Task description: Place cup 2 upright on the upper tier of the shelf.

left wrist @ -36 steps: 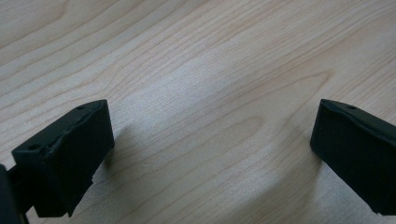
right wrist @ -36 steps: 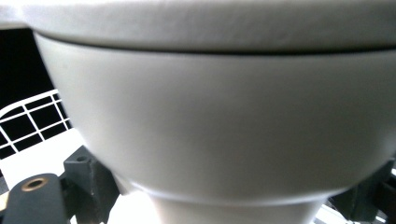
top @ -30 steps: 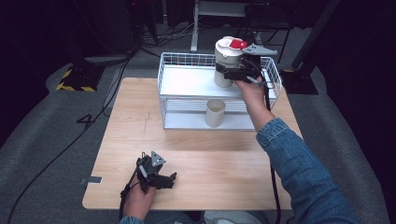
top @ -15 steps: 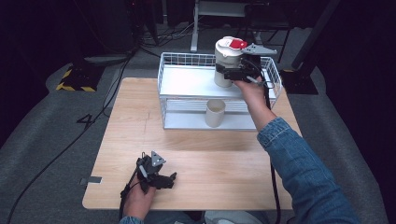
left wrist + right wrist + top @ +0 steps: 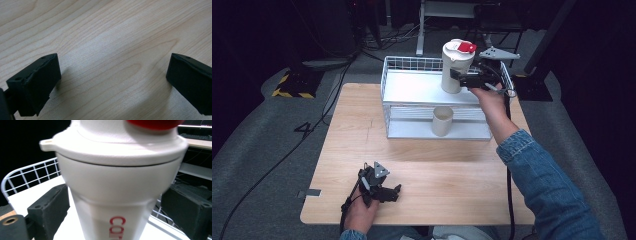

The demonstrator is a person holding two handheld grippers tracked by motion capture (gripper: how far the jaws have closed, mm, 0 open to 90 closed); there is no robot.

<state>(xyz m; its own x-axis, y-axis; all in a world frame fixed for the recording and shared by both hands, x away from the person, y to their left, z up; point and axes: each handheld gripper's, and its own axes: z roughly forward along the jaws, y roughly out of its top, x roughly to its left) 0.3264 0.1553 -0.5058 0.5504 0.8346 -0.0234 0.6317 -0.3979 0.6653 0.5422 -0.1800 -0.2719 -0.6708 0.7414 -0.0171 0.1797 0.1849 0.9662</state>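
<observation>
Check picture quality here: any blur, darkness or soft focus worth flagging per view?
High view: table lit evenly, surroundings near black, detail soft. Left gripper view: wood grain sharp, left gripper dark and slightly soft. Right gripper view: white tumbler very close and blurred, its red lettering smeared; background dark.

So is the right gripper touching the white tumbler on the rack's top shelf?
Apart. The right gripper view shows the right gripper with jaws just opened, a narrow gap either side of the white tumbler.

Your right gripper (image 5: pixel 462 78), jaws just opened, flanks the tall white red-capped tumbler (image 5: pixel 456 66) at the white wire rack's (image 5: pixel 412 85) top right corner; your left gripper (image 5: pixel 384 192) rests near the wooden table's (image 5: pixel 452 180) front-left edge.
</observation>
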